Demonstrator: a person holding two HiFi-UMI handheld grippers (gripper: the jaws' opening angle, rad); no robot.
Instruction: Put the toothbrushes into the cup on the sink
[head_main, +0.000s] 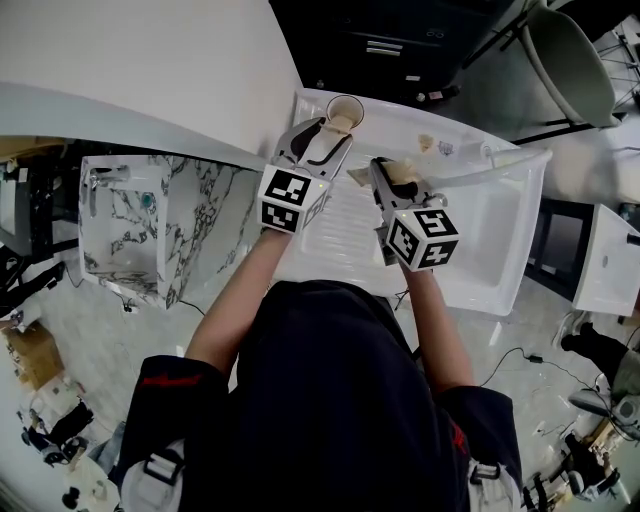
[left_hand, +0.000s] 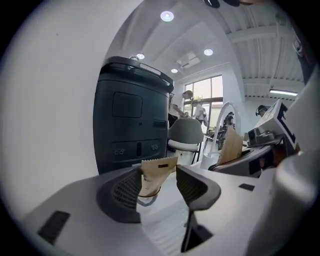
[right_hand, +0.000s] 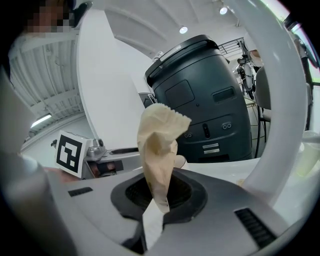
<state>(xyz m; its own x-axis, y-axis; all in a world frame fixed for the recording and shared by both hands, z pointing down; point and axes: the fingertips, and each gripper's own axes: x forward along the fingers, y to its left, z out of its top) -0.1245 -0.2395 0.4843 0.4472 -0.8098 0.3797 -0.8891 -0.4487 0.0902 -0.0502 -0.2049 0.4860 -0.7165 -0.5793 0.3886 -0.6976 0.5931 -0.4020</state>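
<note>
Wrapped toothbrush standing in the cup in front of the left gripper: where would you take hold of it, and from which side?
Probably the upper end of the wrapped toothbrush, the part standing clear above the rim of the cup. Come from the near side, where the left gripper sits, with its open jaws either side of the wrapper. The cup wall blocks anything lower.

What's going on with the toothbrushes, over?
Left gripper open around one wrapped toothbrush, standing in the cup. Right gripper shut on the second toothbrush. Only the left gripper crowds the cup.
</note>
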